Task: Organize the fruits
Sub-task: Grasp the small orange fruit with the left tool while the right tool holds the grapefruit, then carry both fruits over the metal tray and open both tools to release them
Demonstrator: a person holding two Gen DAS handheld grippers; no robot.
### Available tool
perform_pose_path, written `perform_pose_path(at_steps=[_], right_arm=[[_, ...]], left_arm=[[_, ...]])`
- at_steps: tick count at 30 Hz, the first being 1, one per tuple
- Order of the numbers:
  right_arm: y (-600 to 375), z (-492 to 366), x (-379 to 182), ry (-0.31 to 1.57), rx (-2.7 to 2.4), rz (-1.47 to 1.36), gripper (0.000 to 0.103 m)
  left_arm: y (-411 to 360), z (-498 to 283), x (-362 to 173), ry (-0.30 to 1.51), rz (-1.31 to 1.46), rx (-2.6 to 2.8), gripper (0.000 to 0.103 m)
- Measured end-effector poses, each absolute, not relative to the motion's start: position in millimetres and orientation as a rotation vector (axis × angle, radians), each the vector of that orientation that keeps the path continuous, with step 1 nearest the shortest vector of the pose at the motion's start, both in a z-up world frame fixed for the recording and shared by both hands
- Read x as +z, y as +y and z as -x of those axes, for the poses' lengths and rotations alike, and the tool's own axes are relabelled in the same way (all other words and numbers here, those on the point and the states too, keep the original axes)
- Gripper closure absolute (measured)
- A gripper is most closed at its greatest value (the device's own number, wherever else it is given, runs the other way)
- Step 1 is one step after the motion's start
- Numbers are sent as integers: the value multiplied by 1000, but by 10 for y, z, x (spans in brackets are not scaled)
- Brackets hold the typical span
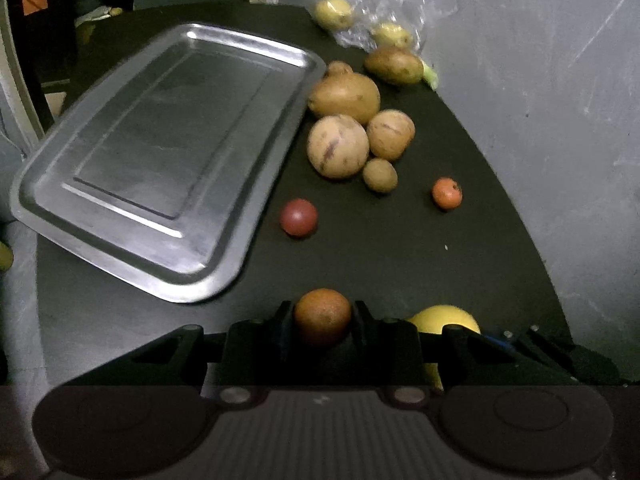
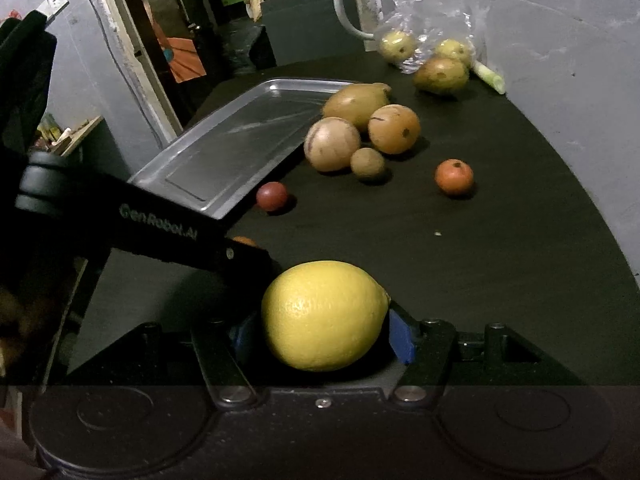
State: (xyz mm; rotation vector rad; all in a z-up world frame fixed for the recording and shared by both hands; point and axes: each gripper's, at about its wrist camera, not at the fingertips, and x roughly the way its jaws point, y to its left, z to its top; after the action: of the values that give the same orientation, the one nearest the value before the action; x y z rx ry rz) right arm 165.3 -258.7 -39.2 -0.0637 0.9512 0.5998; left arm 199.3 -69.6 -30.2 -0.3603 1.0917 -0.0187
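Note:
My left gripper is shut on a small brownish-orange fruit, just above the dark table near its front. My right gripper is shut on a big yellow lemon; the same lemon peeks out at the right of the left wrist view. An empty steel tray lies ahead to the left, also in the right wrist view as the tray. A dark red fruit and a small orange fruit sit loose on the table.
A cluster of tan and brown fruits lies right of the tray. A clear plastic bag with yellowish fruits sits at the back by the grey wall. The left gripper's arm crosses the right wrist view. The round table edge curves right.

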Motion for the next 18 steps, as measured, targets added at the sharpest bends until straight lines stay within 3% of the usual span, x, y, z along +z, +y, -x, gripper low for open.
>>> perform_pose_path(at_steps=[18], right_arm=[[-2094, -1926, -180, 898, 651, 16, 37]], left_arm=[[353, -2338, -59, 934, 436, 100, 70]])
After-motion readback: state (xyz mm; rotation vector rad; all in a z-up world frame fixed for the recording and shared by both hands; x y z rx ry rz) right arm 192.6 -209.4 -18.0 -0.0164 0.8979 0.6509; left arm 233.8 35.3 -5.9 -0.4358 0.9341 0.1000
